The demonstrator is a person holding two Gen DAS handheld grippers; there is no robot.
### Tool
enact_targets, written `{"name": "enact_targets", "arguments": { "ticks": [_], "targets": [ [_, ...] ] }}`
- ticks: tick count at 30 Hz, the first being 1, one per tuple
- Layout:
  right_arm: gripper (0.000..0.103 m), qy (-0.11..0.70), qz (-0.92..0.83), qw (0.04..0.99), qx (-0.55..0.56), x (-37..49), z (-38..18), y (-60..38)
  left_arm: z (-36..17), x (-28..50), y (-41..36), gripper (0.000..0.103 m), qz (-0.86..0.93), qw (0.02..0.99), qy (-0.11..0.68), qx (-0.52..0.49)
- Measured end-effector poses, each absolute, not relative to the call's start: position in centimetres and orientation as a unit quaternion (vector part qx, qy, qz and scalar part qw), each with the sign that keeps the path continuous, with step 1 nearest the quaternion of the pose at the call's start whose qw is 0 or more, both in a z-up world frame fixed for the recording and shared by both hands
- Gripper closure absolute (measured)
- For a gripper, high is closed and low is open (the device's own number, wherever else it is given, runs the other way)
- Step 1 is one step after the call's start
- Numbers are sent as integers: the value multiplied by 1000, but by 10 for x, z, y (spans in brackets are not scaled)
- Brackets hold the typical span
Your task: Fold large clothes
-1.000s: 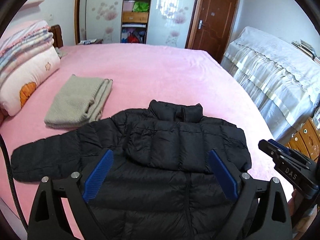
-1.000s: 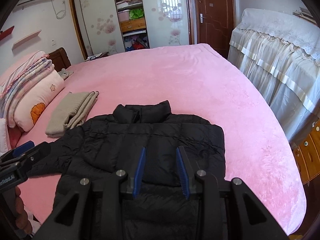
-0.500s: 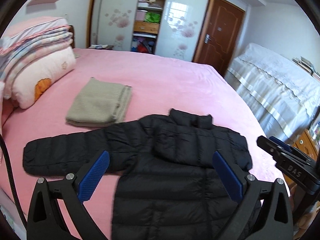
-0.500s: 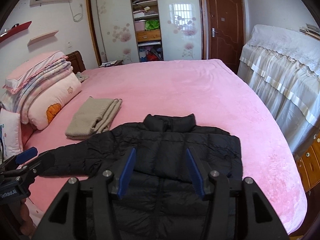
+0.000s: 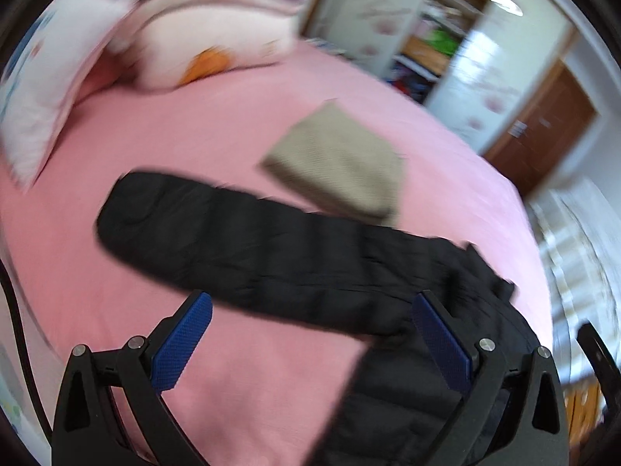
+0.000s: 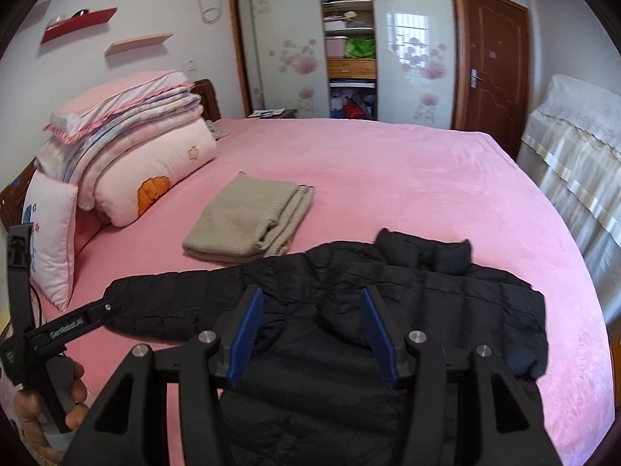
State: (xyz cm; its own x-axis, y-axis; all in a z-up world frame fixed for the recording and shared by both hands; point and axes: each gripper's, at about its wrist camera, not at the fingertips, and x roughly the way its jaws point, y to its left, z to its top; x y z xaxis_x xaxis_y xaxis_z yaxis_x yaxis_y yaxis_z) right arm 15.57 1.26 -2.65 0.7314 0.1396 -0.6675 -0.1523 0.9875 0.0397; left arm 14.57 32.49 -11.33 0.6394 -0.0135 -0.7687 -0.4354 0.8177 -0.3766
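Observation:
A black puffer jacket [image 6: 388, 310] lies flat on the pink bed [image 6: 388, 163], collar away from me. One sleeve is folded across its chest. The other sleeve [image 5: 240, 248] stretches out to the left over the bedding. My left gripper [image 5: 310, 341] is open and empty, hovering just above that outstretched sleeve; this view is blurred. It also shows at the left of the right wrist view [image 6: 89, 312], next to the cuff. My right gripper [image 6: 312, 330] is open and empty above the jacket's middle.
A folded beige garment [image 6: 248, 219] lies on the bed beyond the sleeve. Stacked quilts and pillows [image 6: 128, 155] sit at the headboard on the left. A covered piece of furniture [image 6: 578, 147] stands right of the bed. A wardrobe and door are behind.
My left gripper has swung left, from over the jacket's body to over the outstretched sleeve. My right gripper has opened wider and drawn back higher above the jacket.

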Motion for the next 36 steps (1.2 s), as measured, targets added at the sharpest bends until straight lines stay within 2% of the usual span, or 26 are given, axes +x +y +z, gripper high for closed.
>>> {"name": "enact_targets", "arguments": {
  "ticks": [6, 13, 20, 36],
  "targets": [
    [50, 384, 109, 916, -38, 190, -60, 65, -171, 149, 381, 1, 199, 815, 422, -343],
    [50, 405, 139, 902, -53, 221, -93, 111, -220, 157, 401, 1, 230, 787, 431, -378],
    [50, 420, 166, 890, -64, 238, -120, 138, -259, 157, 424, 1, 255, 752, 407, -452],
    [50, 455, 184, 868, -76, 265, -173, 160, -279, 190, 436, 1, 315, 751, 376, -442]
  ]
}}
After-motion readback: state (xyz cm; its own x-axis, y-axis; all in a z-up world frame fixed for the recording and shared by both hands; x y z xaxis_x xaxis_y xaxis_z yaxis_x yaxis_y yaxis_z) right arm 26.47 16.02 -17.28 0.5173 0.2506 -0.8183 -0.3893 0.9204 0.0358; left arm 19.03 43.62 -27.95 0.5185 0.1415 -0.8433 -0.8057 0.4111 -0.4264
